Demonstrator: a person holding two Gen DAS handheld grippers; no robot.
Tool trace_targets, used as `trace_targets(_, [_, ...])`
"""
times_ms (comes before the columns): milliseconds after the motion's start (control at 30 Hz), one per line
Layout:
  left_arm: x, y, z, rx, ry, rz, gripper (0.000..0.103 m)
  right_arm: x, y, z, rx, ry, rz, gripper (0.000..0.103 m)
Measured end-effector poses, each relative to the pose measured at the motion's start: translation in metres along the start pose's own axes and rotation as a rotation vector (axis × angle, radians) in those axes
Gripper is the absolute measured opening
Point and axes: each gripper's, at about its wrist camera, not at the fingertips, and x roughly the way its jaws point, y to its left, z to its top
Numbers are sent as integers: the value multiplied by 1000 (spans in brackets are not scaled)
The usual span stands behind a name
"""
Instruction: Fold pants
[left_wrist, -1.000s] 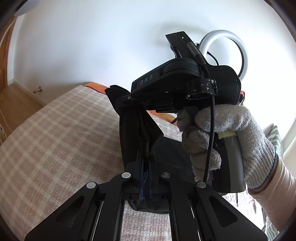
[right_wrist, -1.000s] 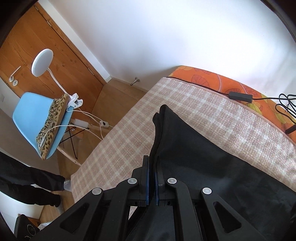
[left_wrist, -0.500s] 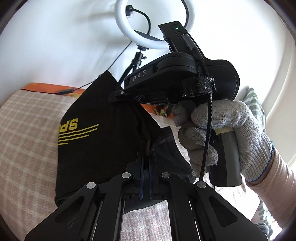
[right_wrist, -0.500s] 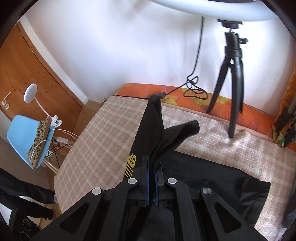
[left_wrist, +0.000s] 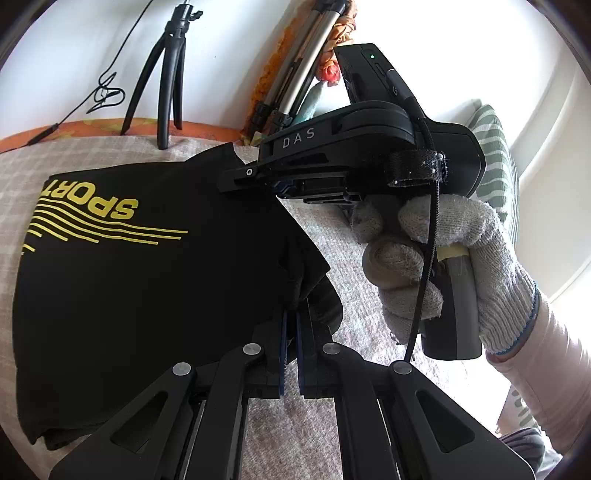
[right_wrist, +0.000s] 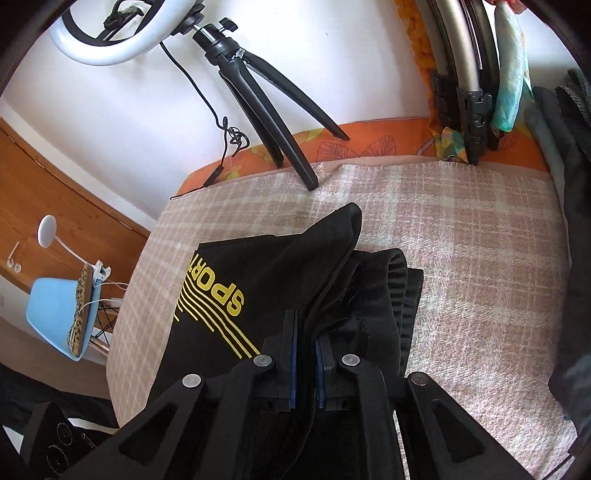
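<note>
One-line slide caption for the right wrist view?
Right gripper pinching folded black pants with yellow print over the checked beige blanket.

Left gripper clamped on cloth; right gripper likewise, held by gloved hand.

Home bedroom: plaid-covered bed, wooden door, blue chair.

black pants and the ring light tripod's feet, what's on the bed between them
Only bare plaid blanket lies between the black pants and the tripod; the right wrist view shows it.
</note>
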Motion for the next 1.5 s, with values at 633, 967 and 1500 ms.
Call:
trace_targets(633, [16, -30, -10, 53, 81, -57, 19, -34, -9, 6, -75, -74, -214, 36])
trace_targets(967, [-50, 9, -8, 38, 28, -1, 25, -70, 13, -32, -144, -151, -213, 50])
trace_targets(1500, [-46, 173, 49, -300, 70, 85, 35, -58, -19, -30, -60, -92, -81, 81])
